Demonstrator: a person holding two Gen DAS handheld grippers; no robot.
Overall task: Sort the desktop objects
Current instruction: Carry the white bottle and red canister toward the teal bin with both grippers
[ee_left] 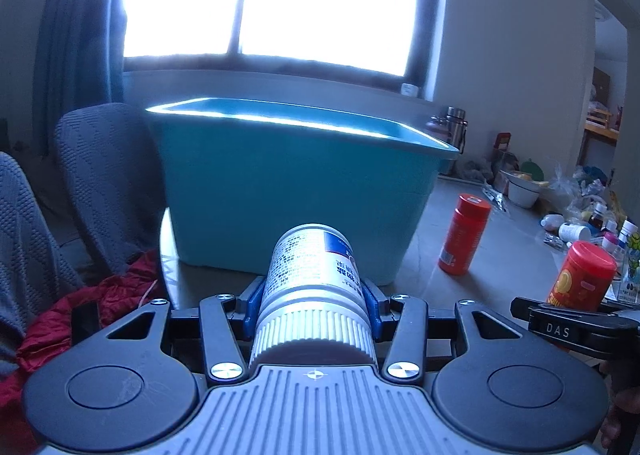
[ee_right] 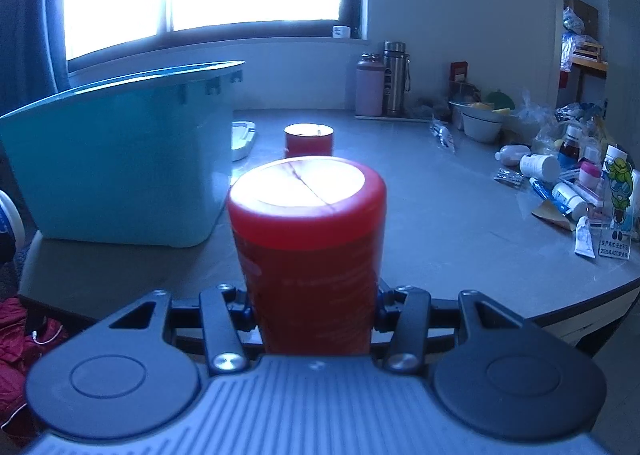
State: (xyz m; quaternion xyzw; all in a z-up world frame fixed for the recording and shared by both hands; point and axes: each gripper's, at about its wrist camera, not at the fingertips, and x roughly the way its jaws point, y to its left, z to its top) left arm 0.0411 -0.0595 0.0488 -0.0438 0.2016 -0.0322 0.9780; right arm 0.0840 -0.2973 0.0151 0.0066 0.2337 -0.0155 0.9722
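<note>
The grey surface (ee_right: pixel 420 223) carries a large teal bin (ee_left: pixel 288 191) at its left end, standing upright near the window. Loose clutter — small bottles, packets and a white bowl (ee_right: pixel 482 126) — lies along the right edge, well apart from the bin. A red canister (ee_left: pixel 464 233) stands upright on the surface between the bin and that clutter. The left hand-held gripper (ee_left: pixel 312 295) is clamped on a white bottle (ee_left: pixel 310 267), ribbed cap toward the camera, base pointing at the bin's near wall. The right hand-held gripper (ee_right: pixel 314 303) grips a red-lidded canister (ee_right: pixel 308 239) — upright, above the surface edge, just beside the bin.
</note>
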